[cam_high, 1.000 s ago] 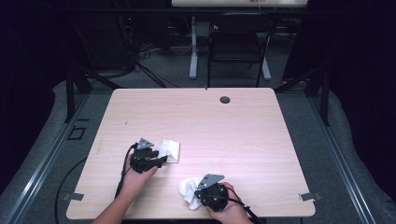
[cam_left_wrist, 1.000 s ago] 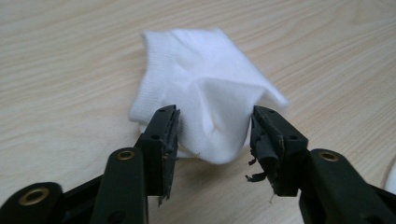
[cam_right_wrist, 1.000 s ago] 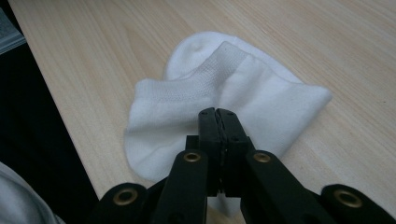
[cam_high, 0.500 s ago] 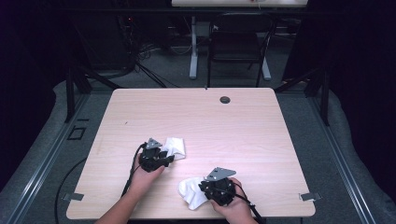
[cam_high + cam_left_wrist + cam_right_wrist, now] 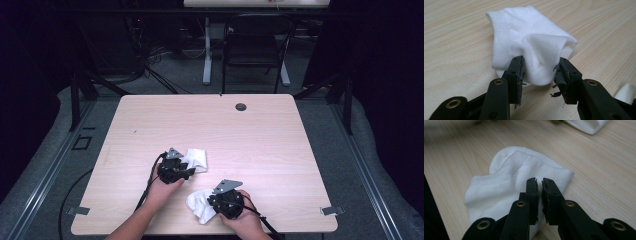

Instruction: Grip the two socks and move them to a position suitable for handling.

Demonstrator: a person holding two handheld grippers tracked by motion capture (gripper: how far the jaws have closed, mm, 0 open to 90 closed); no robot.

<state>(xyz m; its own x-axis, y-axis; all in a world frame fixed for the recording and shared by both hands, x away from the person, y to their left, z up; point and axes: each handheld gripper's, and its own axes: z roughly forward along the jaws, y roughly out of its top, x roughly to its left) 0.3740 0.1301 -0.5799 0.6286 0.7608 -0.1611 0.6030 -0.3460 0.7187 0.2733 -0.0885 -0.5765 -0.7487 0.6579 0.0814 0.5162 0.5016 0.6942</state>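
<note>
Both grippers have shifted slightly toward the right edge of the table since the earlier frames, while the two white socks lie where they lay. In the high view, the left gripper (image 5: 186, 171) sits near the middle of the table's near half, its tips at the near-left edge of the folded sock (image 5: 196, 159). A second ago it stood a little farther to the left of that sock. The right gripper (image 5: 214, 202) is close to the table's near edge, its tips over the crumpled sock (image 5: 199, 206). It has drifted rightward, and its grey plate now tilts more toward the far edge.

In the left gripper view, the left gripper (image 5: 539, 72) has its jaws spread moderately wide around a raised fold of the folded sock (image 5: 529, 42). The fabric bulges between the pads, with a clear gap to the pad on the right; whether the other pad touches the cloth cannot be told.

In the right gripper view, the right gripper (image 5: 539, 186) has its jaws drawn nearly together, a thin slit between the pads. They rest above the crumpled sock (image 5: 506, 182), and whether any fabric is pinched between them cannot be told.

The table (image 5: 210, 125) is light wood.
</note>
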